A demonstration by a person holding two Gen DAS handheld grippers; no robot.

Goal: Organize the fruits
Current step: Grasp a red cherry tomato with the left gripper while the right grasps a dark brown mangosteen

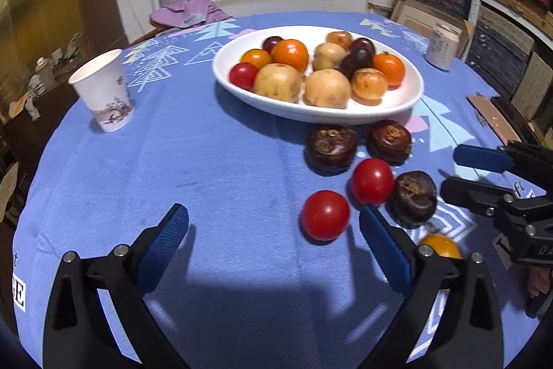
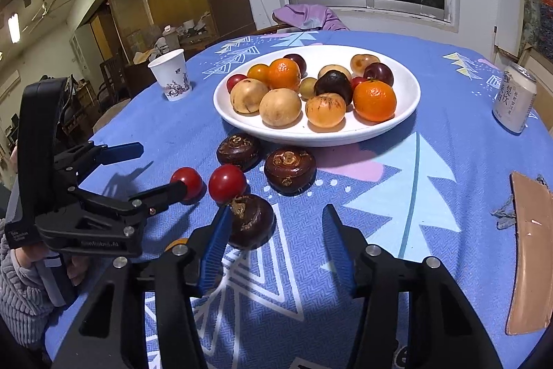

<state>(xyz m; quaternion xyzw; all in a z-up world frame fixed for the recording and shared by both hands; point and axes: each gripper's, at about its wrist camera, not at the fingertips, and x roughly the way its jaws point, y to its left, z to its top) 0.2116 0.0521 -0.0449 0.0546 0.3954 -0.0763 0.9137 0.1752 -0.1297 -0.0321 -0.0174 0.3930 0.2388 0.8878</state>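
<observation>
Both tools gape with nothing between their fingers: the left gripper [image 1: 273, 230] just short of a cherry tomato [image 1: 325, 214], the right gripper [image 2: 276, 232] beside a dark water chestnut [image 2: 251, 221]. Beyond lie another tomato [image 2: 227, 182] and two more chestnuts [image 2: 289, 170], then the white fruit-filled bowl [image 2: 408, 82].

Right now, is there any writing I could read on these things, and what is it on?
"DA": cut-off letters on the right gripper body.
White can: printed Chinese characters, too blurred to read surely.
Left gripper body: faint lettering, too blurred.
Paper cup: a flower picture, no words.
</observation>
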